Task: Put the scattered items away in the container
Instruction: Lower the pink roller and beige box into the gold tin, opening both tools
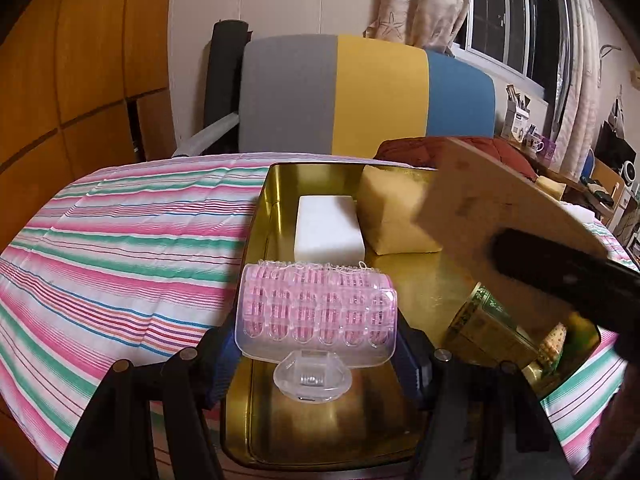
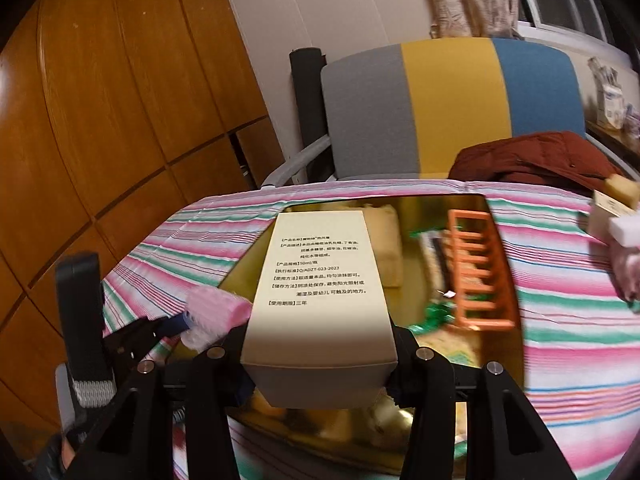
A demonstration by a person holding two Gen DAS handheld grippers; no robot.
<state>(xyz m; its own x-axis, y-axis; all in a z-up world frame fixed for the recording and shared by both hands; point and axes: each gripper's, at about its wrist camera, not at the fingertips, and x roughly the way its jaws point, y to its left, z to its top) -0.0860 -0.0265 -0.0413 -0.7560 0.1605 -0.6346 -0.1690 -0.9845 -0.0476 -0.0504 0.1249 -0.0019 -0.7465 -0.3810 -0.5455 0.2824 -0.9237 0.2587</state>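
- A pink hair roller [image 1: 318, 312] in a clear case is clamped in the left tongs [image 1: 320, 344], above the gold tin [image 1: 256, 420].
- A cream carton [image 2: 324, 300] with printed text is clamped in the right tongs [image 2: 320, 364], over the same tin.
- A white block [image 1: 328, 226] and a yellow sponge [image 1: 394, 216] are seen lying inside the tin, at its far end.
- The tin is set on a striped cloth [image 1: 120, 248].

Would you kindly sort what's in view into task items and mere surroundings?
Job:
gold tin
pink roller case, in left jaws
cream box, in right jaws
white block
yellow sponge

Lying about:
striped chair
red jacket
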